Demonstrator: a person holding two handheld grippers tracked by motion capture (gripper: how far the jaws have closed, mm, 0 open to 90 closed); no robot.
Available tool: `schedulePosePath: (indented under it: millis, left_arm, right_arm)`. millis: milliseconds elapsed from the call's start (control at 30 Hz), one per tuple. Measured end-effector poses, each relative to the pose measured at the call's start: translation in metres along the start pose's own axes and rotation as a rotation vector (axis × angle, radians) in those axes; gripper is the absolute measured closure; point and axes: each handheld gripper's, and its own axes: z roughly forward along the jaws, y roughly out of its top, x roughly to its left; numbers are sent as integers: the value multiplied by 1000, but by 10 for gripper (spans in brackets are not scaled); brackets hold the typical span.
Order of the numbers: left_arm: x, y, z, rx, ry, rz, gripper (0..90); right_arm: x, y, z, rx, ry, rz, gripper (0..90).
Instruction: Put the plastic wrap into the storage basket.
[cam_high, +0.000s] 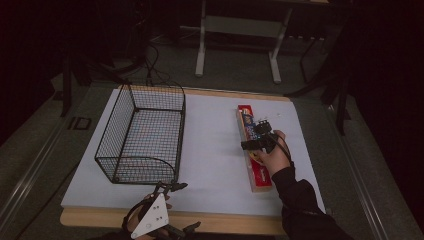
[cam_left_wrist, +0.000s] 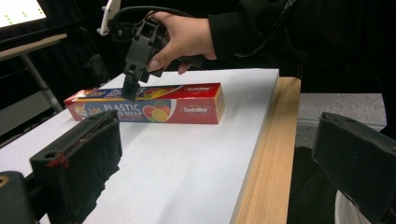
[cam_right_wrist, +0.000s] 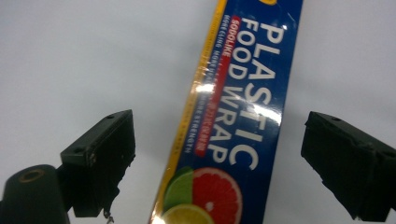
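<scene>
The plastic wrap box (cam_high: 254, 150) lies flat on the table's (cam_high: 210, 150) right side, long axis running away from the person. The right gripper (cam_high: 257, 136) hovers over it, fingers wide, straddling it. The right gripper view reads its lettering. The left gripper (cam_high: 172, 186), fingers wide, waits near the wire basket (cam_high: 142, 135).

White table (cam_high: 215, 150) with wire basket (cam_high: 141, 135), plastic-wrap box (cam_high: 254, 150).

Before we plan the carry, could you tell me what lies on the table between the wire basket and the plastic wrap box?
Nothing: in the high view the white table top between basket and box is bare.
</scene>
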Motion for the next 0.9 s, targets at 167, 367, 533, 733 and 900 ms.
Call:
schedulePosePath:
  millis: [167, 367, 533, 733, 900]
  left_arm:
    - [0, 0, 0, 3, 0, 6, 19]
    - [0, 0, 0, 2, 0, 5, 19]
    - [0, 0, 0, 3, 0, 5, 19]
    - [-1, 0, 0, 4, 1, 7, 19]
    - [-1, 0, 0, 6, 1, 9, 19]
  right_arm:
    - [-5, 7, 6, 56, 1, 26, 107]
    - [-10, 12, 12, 130, 15, 30, 107]
    - [-16, 19, 18, 193, 9, 73, 122]
    - [-20, 23, 26, 269, 49, 109, 122]
    - [-20, 24, 31, 296, 42, 131, 123]
